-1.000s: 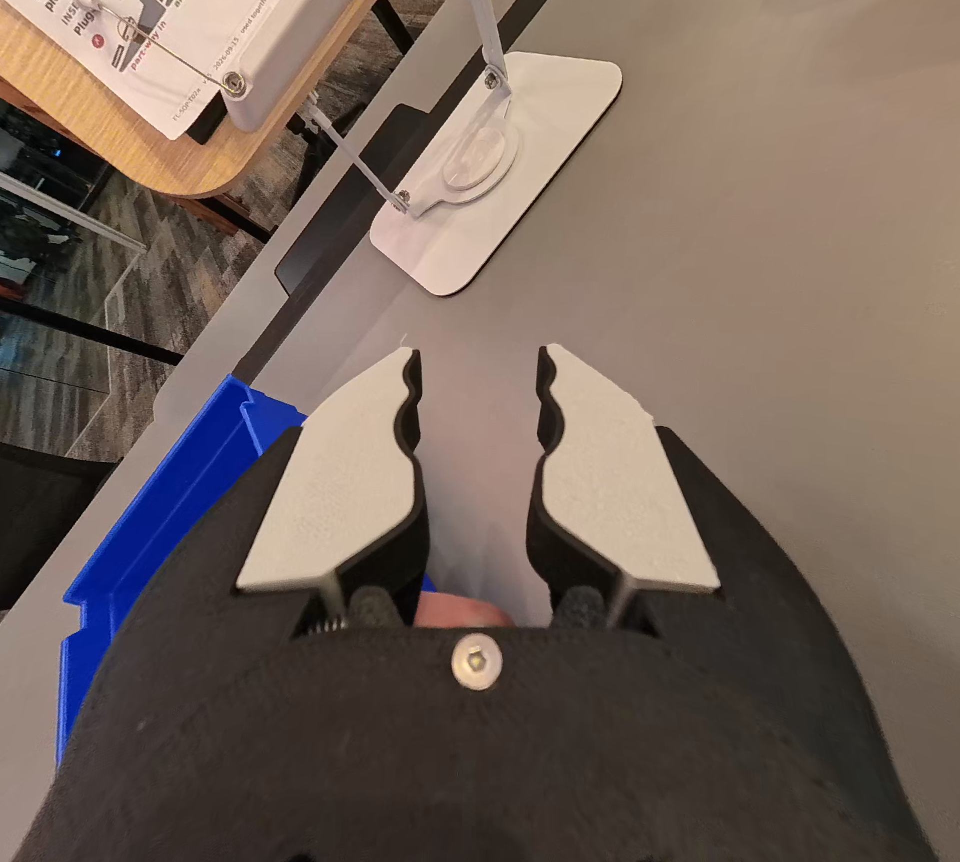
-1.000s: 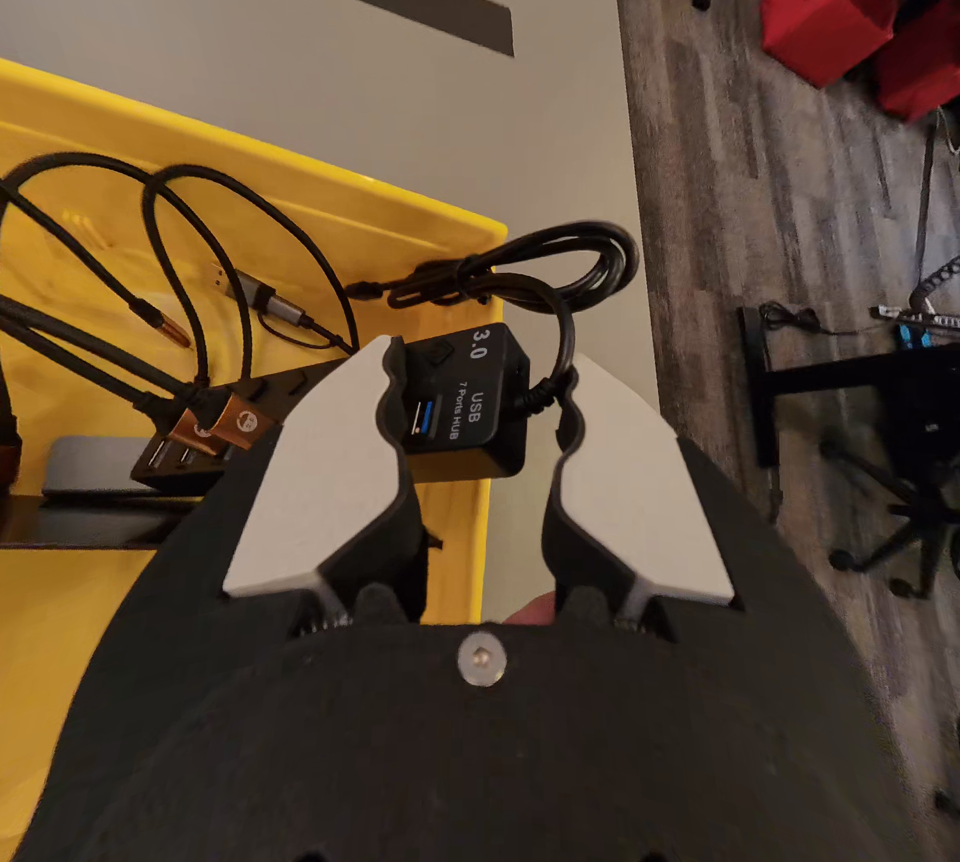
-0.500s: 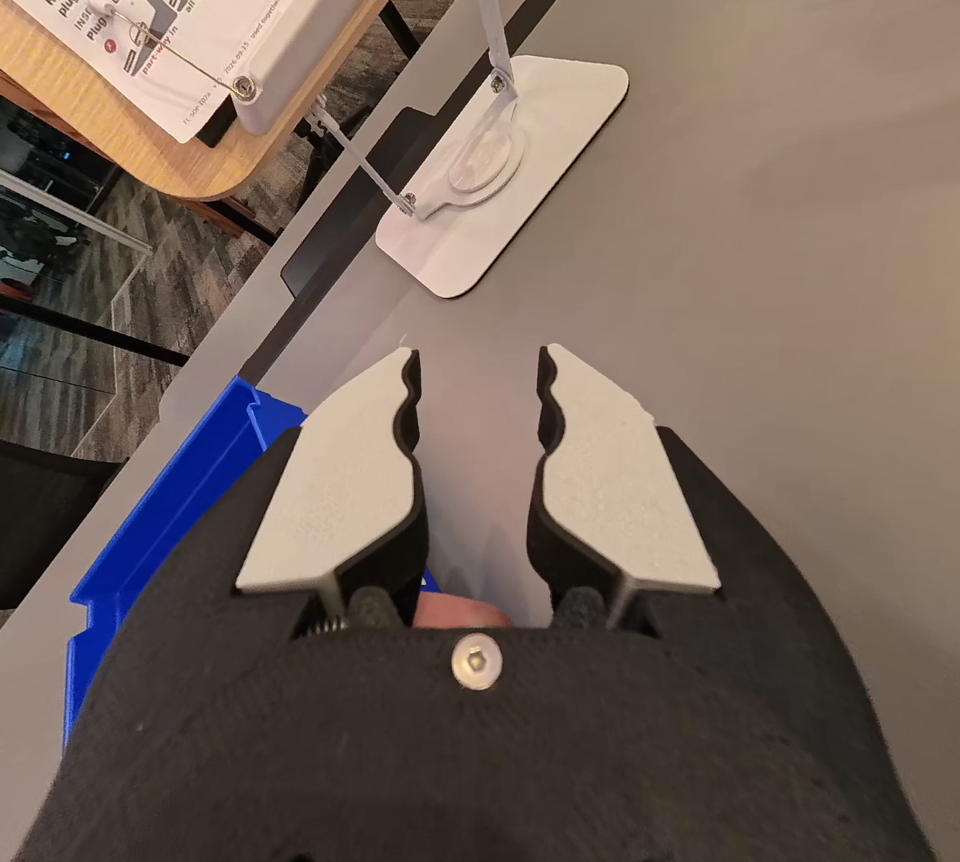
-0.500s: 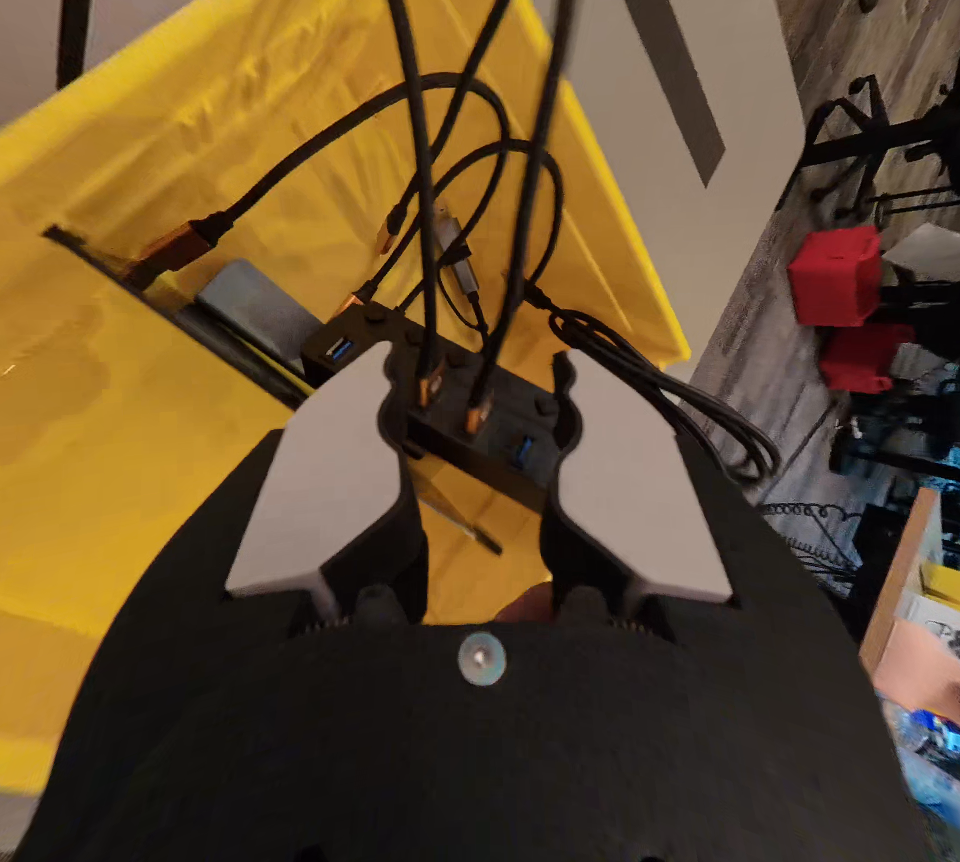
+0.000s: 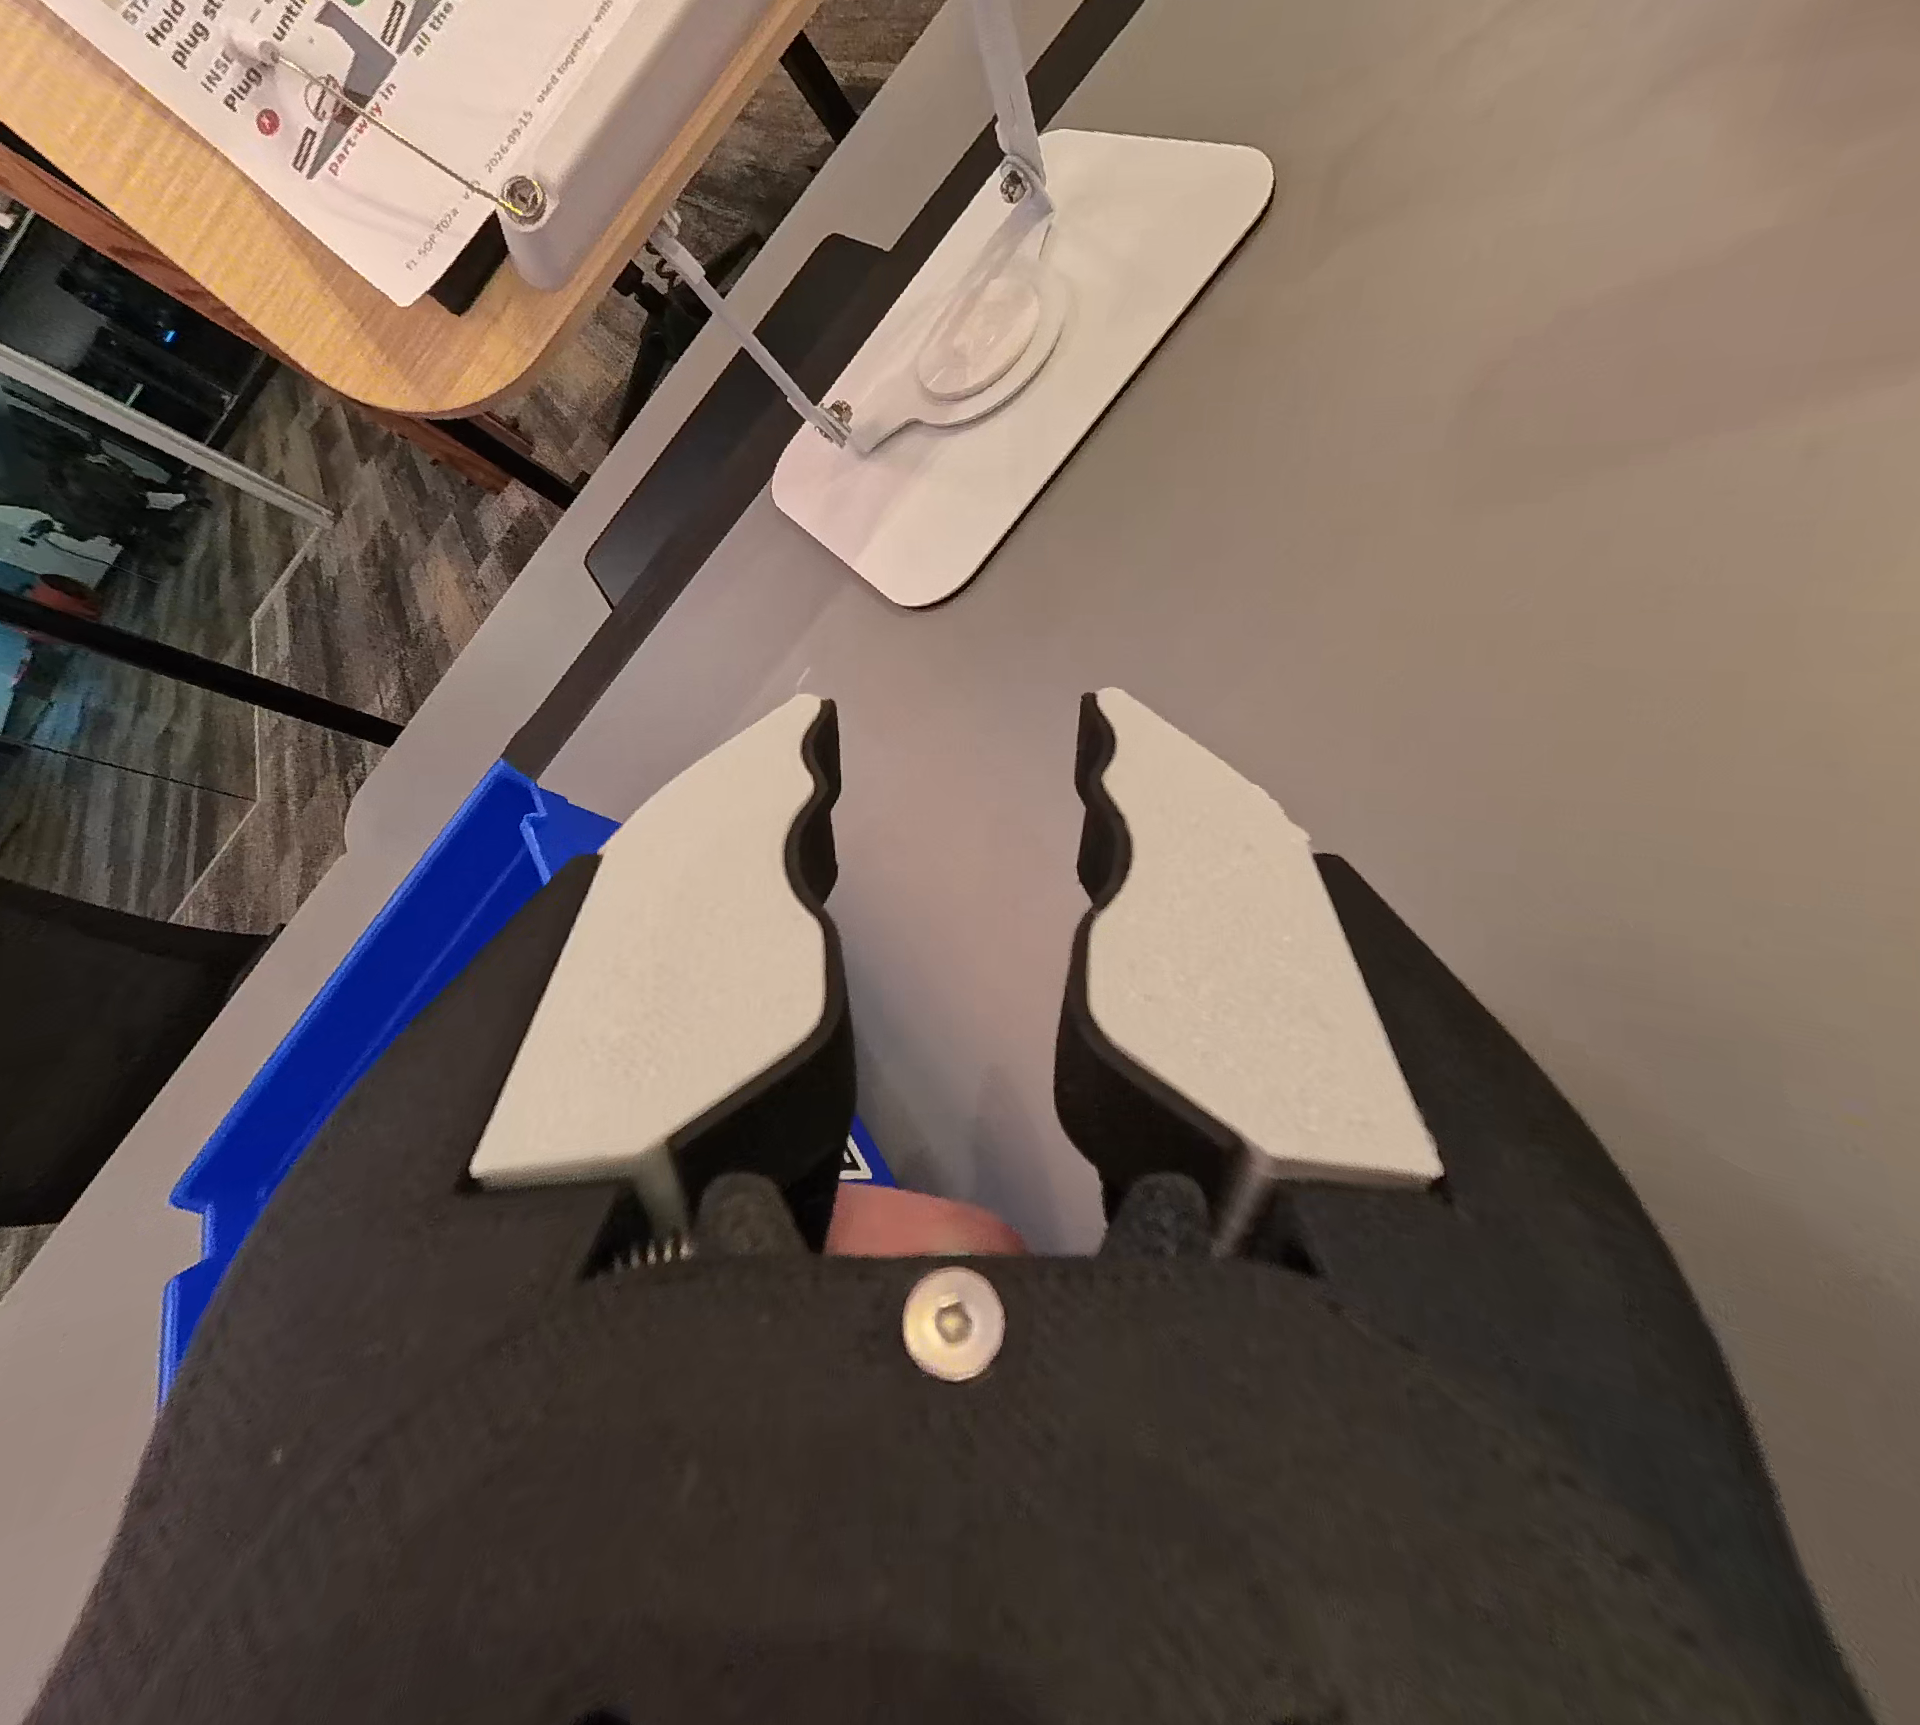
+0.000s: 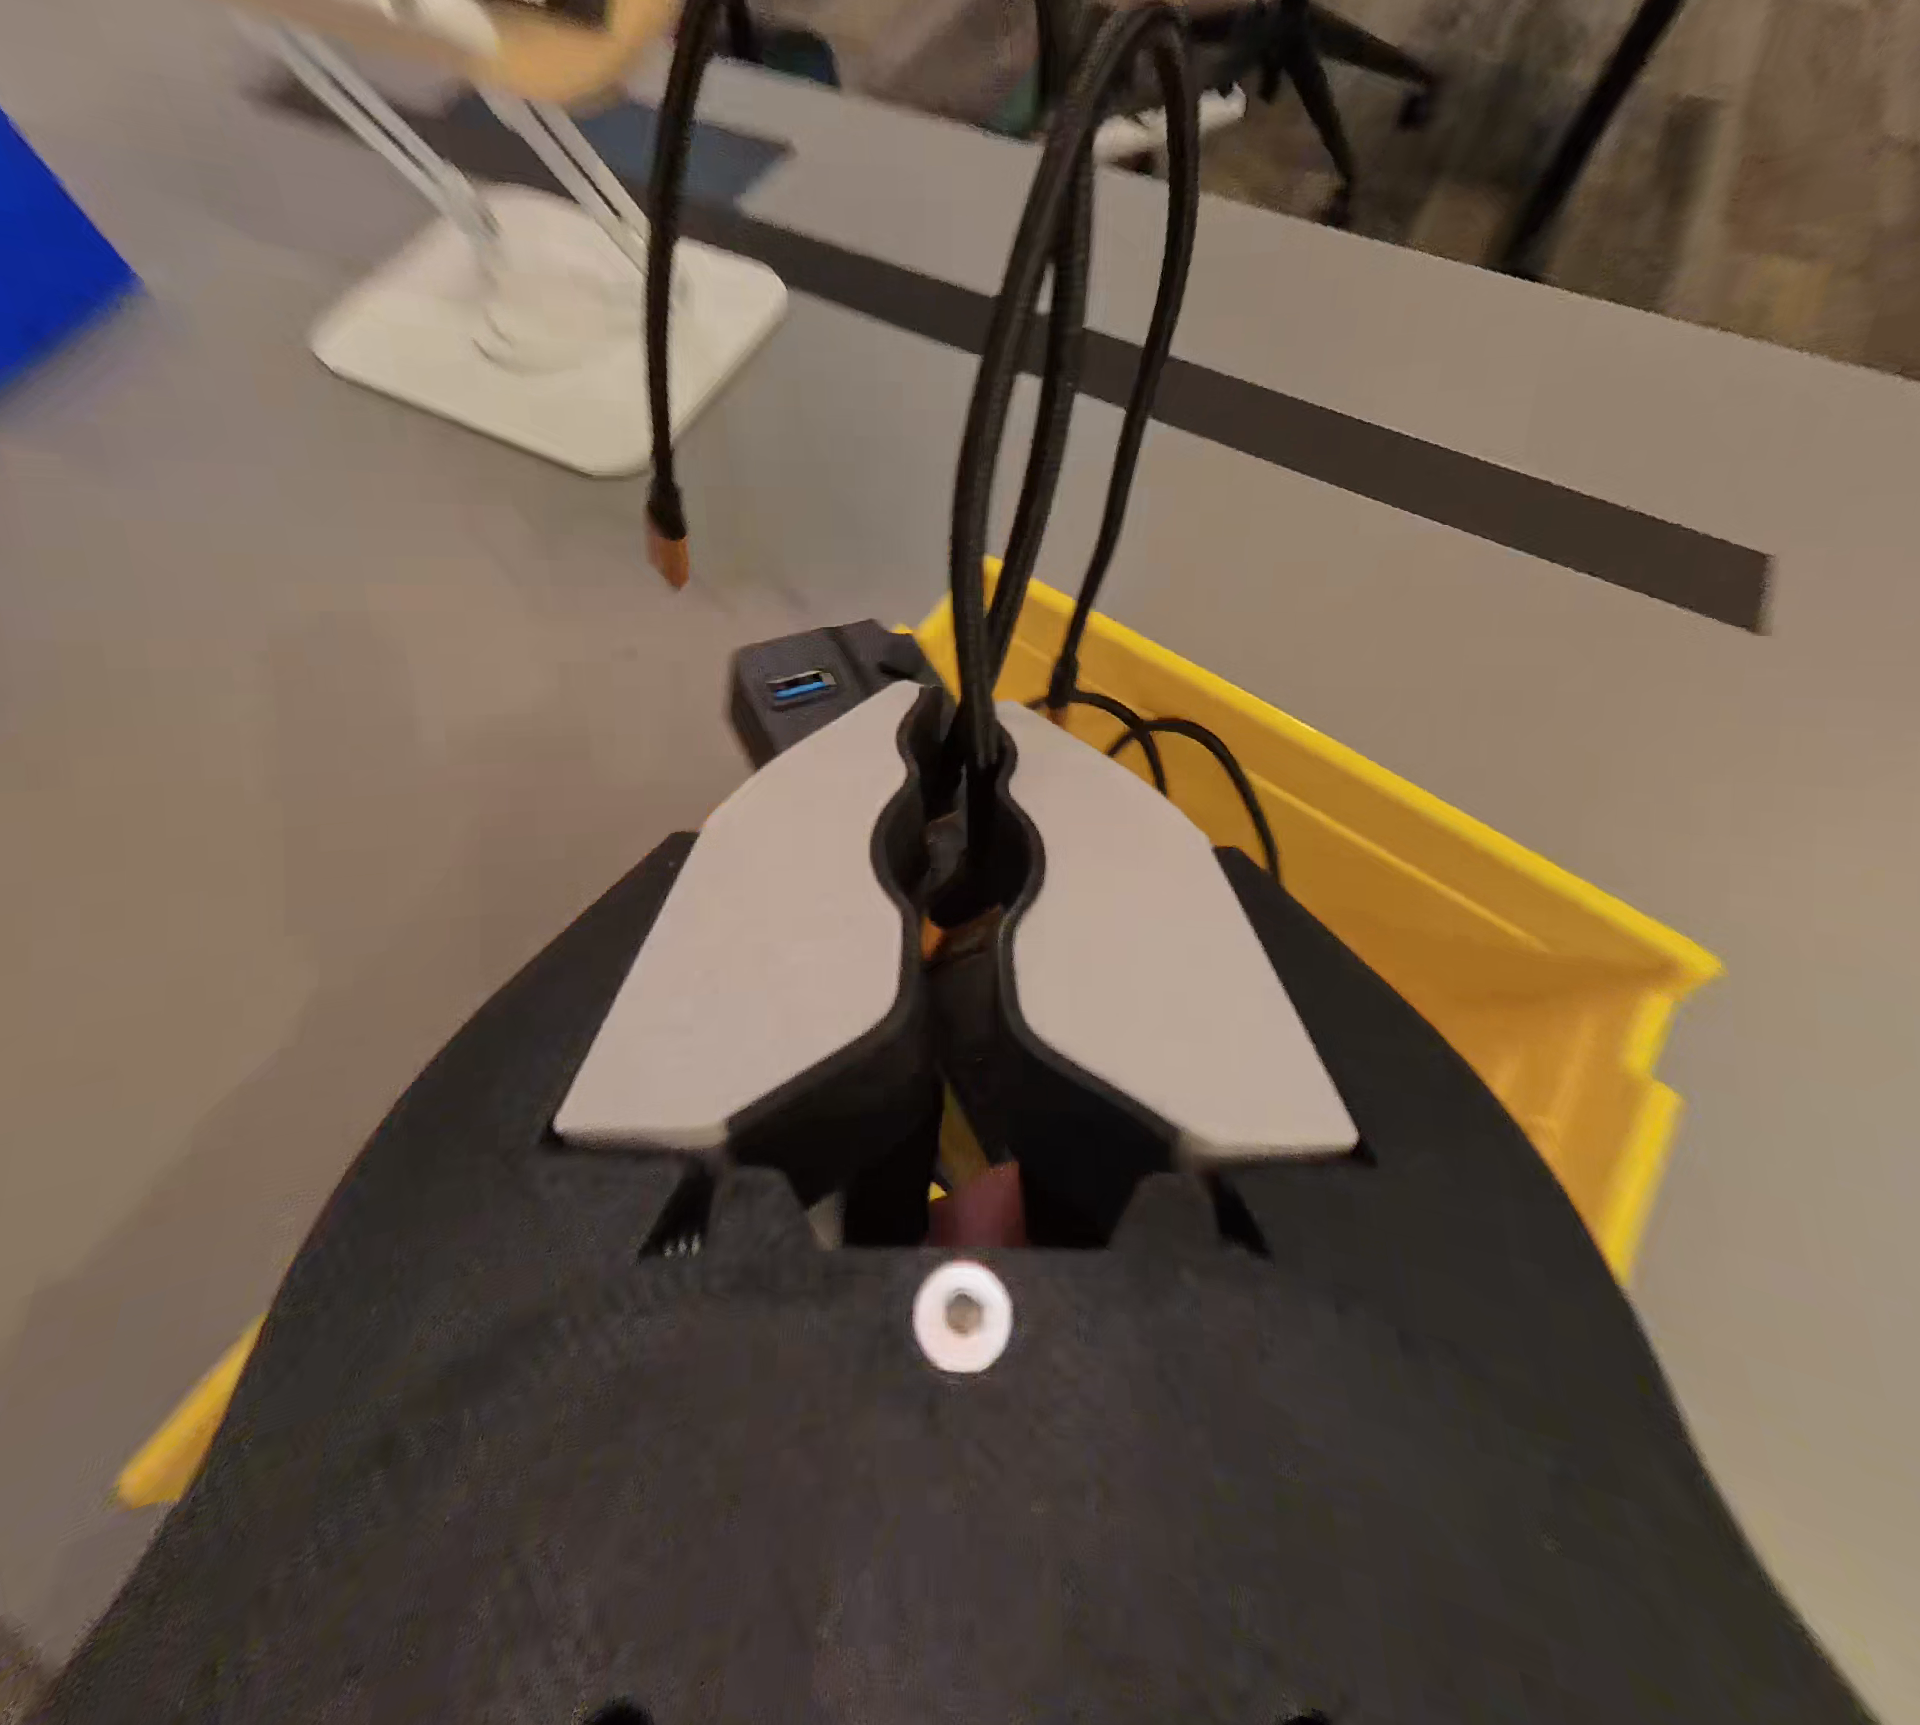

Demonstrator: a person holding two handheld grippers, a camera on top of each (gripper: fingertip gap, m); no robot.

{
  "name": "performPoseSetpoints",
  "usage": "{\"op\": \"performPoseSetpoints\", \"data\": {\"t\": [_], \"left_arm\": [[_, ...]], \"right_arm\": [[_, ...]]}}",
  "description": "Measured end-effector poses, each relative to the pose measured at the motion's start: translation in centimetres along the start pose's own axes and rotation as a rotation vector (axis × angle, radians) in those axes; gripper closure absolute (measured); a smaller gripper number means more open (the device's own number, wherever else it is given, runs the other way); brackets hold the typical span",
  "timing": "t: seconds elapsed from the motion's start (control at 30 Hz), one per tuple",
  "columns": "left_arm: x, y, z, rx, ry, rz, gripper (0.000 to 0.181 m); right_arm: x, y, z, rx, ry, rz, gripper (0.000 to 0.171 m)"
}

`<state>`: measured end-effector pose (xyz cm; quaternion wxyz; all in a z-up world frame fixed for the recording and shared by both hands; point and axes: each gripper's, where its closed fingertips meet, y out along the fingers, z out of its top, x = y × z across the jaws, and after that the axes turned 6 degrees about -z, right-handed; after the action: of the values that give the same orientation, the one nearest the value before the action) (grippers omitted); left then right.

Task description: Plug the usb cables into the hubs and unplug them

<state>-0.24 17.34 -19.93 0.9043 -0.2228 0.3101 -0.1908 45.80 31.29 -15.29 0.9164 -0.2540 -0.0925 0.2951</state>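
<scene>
My right gripper (image 6: 961,719) is shut on a black USB hub (image 6: 795,688) and holds it above the near corner of a yellow bin (image 6: 1403,896). One end of the hub, with a blue port, sticks out to the left of the fingers. Several black braided cables (image 6: 1039,325) rise from between the fingers and arch over. One cable's copper plug end (image 6: 665,548) hangs free above the table. My left gripper (image 5: 956,709) is open and empty above the bare grey table (image 5: 1507,636).
A white stand base (image 5: 1029,387) holds a tilted board with an instruction sheet (image 5: 364,13); the base also shows in the right wrist view (image 6: 551,325). A blue bin (image 5: 343,1000) sits at the table's left edge. Chairs and floor lie beyond the table. The gap from one gripper's tips to the other's is roughly 50 centimeters.
My right gripper has closed on the hub and lifted it out of the yellow bin, swinging round toward the table's middle with the cables trailing. The left gripper has barely moved.
</scene>
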Motion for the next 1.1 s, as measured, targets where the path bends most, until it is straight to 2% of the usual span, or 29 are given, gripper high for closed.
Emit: {"op": "performPoseSetpoints", "data": {"t": [0.03,0.13,0.3,0.4,0.47,0.7,0.77,0.87,0.93,0.97,1.03,1.1], "left_arm": [[0.0,0.0,0.0,0.0,0.001,0.0,0.138],[0.1,-0.1,0.0,-0.001,0.002,-0.002,0.138],[0.2,-0.1,0.1,0.002,0.003,-0.003,0.138],[0.4,0.1,0.0,0.0,0.005,-0.008,0.138],[0.6,0.2,0.0,-0.001,0.009,-0.011,0.138],[0.5,0.1,0.1,0.003,0.015,-0.008,0.138],[0.5,0.2,0.1,0.004,0.011,-0.011,0.138],[0.4,0.0,0.0,0.002,0.025,-0.002,0.138],[0.2,-0.2,0.1,0.007,0.018,0.0,0.138],[0.1,-0.2,0.1,0.01,0.011,-0.001,0.138],[0.0,-0.1,0.1,0.012,0.006,-0.003,0.138],[0.1,0.0,0.1,0.01,0.007,-0.004,0.138]], "right_arm": [[-0.4,0.0,0.3,0.035,0.062,0.059,0.167],[0.0,0.4,0.0,0.09,0.054,0.07,0.168],[-0.2,2.0,-3.4,0.03,-0.25,0.034,0.168],[-0.6,3.1,-5.0,-0.044,-0.368,0.04,0.168],[-0.9,4.1,-7.0,-0.157,-0.442,0.075,0.168],[-2.9,4.7,-8.2,-0.24,-0.237,0.388,0.163],[-2.4,4.8,-8.6,-0.297,-0.144,0.399,0.158],[-1.8,4.0,-7.1,-0.281,-0.197,0.285,0.148],[-0.6,2.5,-5.0,-0.198,-0.242,0.157,0.12],[0.7,1.5,-4.2,-0.176,-0.227,0.071,0.112],[3.8,-0.6,-3.7,-0.179,-0.16,-0.087,0.108],[7.0,-2.2,-5.3,-0.262,-0.074,-0.222,0.116]]}}
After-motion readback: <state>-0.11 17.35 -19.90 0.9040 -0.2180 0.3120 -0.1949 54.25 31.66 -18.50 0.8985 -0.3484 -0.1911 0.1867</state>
